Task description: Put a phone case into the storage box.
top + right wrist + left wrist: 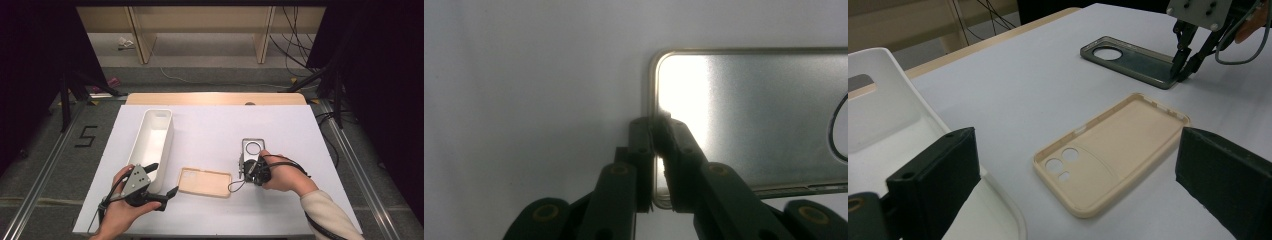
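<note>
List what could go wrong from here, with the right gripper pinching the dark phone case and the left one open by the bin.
1. The right gripper clamps just the thin end rim of the dark phone case; lifted, the case may pivot or slip out.
2. The beige phone case lies between the dark case and the white bin; a low carry could knock it.
3. The left gripper, jaws open, sits at the bin's near end and might nudge it.

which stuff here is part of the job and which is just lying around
In the job:
- grey phone case, its end rim pinched by the right gripper
- beige phone case, lying ahead of the open left gripper
- white bin, probably where the cases go

Lying about:
- cables on the floor beyond the table
- wooden shelf legs
</note>
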A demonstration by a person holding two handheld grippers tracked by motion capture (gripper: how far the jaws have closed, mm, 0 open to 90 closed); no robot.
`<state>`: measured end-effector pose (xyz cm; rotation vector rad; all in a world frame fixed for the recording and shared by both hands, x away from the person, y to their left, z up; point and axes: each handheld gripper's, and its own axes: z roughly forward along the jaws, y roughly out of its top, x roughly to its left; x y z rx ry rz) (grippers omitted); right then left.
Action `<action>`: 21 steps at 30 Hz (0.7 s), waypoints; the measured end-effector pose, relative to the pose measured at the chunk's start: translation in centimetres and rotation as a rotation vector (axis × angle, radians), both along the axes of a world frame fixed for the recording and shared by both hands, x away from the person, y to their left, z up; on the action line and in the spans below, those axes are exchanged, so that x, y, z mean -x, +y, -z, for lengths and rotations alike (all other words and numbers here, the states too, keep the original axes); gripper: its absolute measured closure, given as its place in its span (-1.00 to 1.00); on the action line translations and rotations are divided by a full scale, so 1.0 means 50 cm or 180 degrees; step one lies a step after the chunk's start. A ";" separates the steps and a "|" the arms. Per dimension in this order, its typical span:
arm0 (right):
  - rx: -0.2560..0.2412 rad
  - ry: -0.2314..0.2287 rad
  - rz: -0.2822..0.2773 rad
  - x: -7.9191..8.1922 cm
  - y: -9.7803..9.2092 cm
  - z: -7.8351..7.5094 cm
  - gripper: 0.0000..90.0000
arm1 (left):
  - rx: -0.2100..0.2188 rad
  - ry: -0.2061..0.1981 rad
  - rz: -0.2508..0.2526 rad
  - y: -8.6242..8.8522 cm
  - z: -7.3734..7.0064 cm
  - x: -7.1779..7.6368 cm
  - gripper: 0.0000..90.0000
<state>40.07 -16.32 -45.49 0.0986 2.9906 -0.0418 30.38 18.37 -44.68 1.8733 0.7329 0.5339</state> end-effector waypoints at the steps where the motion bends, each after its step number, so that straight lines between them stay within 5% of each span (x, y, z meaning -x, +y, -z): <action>1: 0.0015 0.0000 -0.0005 0.000 0.000 -0.001 0.87 | 0.0004 0.0005 -0.0001 0.000 0.000 0.000 -0.92; 21: -0.0048 0.0015 -0.0045 0.001 -0.004 -0.003 0.97 | -0.0008 0.0002 0.0018 -0.001 0.001 0.001 -0.92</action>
